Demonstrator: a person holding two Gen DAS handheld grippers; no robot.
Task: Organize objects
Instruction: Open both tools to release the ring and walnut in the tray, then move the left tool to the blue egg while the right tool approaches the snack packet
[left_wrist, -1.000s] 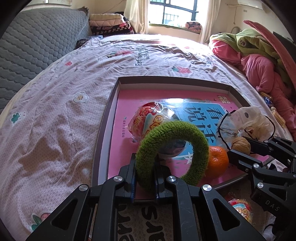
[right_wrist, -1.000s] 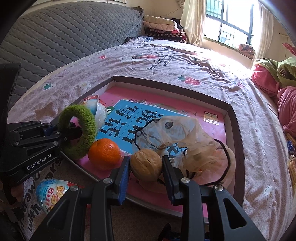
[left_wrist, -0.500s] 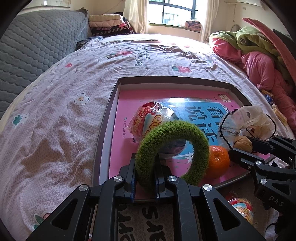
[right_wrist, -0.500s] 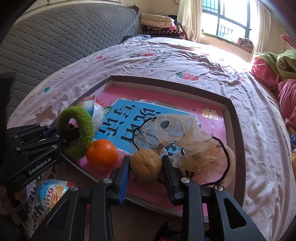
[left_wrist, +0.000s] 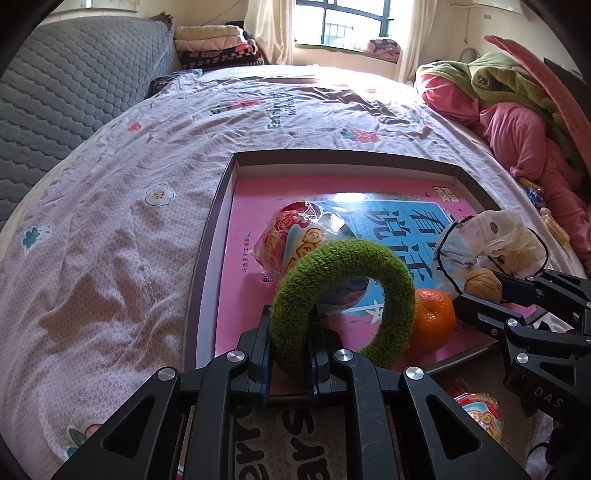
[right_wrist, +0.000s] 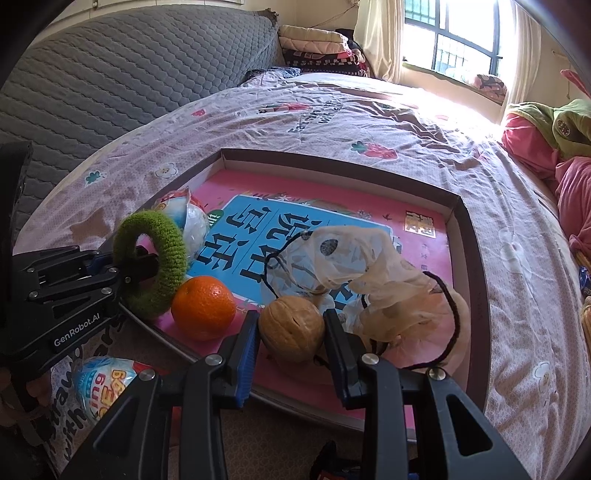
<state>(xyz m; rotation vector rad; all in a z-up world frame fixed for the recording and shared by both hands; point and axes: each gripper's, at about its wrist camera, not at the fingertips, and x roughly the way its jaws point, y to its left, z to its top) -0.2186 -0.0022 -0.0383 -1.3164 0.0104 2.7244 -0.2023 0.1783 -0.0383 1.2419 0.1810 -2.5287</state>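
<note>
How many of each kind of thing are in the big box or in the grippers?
Green fuzzy ring: 1
Orange: 1
Walnut: 1
Snack packet: 1
Mesh pouch: 1
Total: 5

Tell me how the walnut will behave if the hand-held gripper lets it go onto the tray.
The walnut is round, so it would probably roll a little. Its shell looks hard, so it likely keeps its shape between the right hand-held gripper's pads. The orange and the crumpled bag beside it might stop it.
</note>
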